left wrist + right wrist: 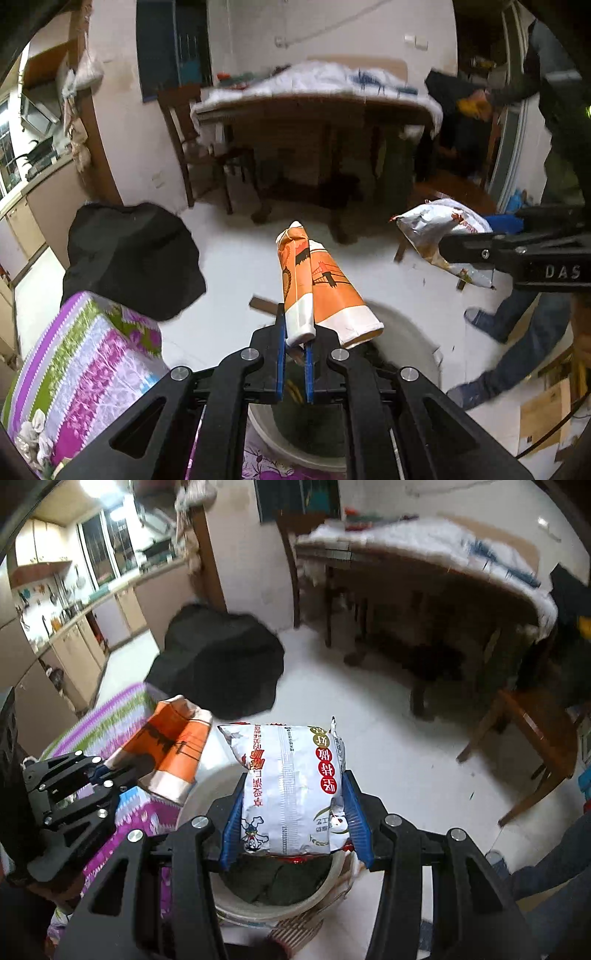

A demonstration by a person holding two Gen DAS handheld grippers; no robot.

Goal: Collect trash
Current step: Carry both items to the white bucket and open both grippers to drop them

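Observation:
My left gripper (295,341) is shut on a crumpled orange and white paper wrapper (317,288), held above a white bucket (406,332) with a dark liner. The wrapper also shows in the right wrist view (173,749) beside the left gripper (110,771). My right gripper (291,812) is shut on a silver snack bag with red print (295,786), held over the same bucket (280,904). In the left wrist view the right gripper (458,251) holds the snack bag (436,229) at the right.
A floral cloth-covered surface (85,369) lies left of the bucket with a black bag (129,254) at its far end. A cloth-draped wooden table (314,110) and chairs (528,738) stand across the white floor. The person's legs (517,332) are at right.

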